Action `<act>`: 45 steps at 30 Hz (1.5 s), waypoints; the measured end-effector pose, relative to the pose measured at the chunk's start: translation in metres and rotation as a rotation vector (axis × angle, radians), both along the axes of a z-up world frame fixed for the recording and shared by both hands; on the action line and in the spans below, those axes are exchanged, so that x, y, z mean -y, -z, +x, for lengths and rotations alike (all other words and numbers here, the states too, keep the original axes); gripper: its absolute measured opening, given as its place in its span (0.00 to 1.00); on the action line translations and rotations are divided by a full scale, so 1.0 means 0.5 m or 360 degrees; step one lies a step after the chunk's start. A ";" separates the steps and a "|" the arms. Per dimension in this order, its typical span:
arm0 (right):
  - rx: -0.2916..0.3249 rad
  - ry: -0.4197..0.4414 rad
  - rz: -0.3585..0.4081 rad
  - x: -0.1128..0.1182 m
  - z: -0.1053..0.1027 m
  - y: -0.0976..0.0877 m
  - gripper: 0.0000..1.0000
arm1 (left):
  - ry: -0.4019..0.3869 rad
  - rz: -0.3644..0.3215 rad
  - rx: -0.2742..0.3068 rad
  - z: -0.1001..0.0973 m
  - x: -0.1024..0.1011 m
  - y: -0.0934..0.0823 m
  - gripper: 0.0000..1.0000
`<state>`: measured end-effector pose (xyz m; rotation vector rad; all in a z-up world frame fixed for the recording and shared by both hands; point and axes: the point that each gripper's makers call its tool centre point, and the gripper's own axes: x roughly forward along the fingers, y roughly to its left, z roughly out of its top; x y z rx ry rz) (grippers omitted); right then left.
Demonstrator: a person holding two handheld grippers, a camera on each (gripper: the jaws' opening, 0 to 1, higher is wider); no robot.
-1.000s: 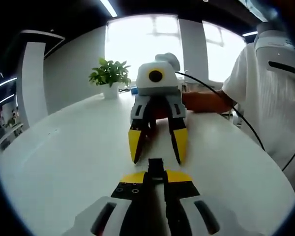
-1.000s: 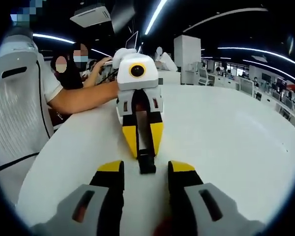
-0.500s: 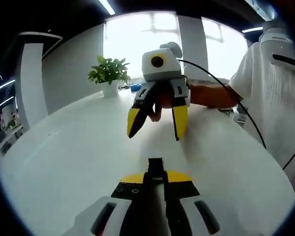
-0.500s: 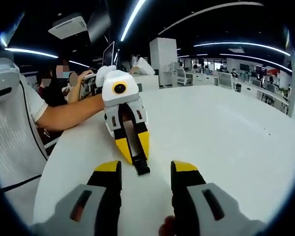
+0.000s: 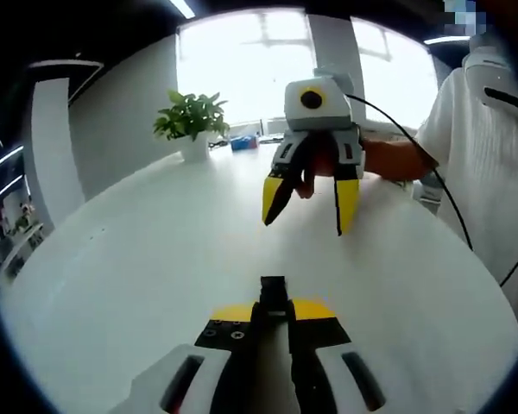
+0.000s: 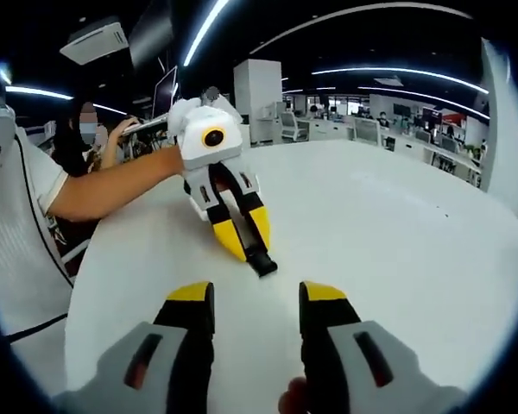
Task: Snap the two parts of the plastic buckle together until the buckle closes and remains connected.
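My left gripper (image 5: 274,302) pinches the black buckle (image 5: 273,291) — right gripper (image 6: 255,297) spread, empty — so I'd re-approach squarely, ahead.

One white worktop (image 5: 138,259); on it, two grippers — the left gripper (image 6: 242,241) and the right gripper (image 5: 311,203); one black plastic buckle (image 5: 274,293), sticking out between the left gripper's jaws; one potted plant (image 5: 190,125) at the worktop's far edge; beside the worktop, two people — one in a white shirt (image 5: 483,172), another (image 6: 82,142) seated behind.
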<state>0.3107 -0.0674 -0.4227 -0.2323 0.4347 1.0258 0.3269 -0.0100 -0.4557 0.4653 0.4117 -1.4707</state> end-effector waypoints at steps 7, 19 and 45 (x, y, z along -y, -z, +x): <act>-0.0021 0.0238 0.0060 0.041 0.010 -0.009 0.33 | -0.0020 0.0037 0.0025 0.036 0.007 0.004 0.11; -0.0021 0.0368 0.0040 0.051 0.017 0.007 0.33 | -0.0024 0.0049 0.0041 0.082 0.024 0.006 0.11; -0.0002 0.0375 0.0015 0.050 0.020 0.020 0.35 | -0.0029 0.0052 0.0112 0.104 0.012 0.001 0.16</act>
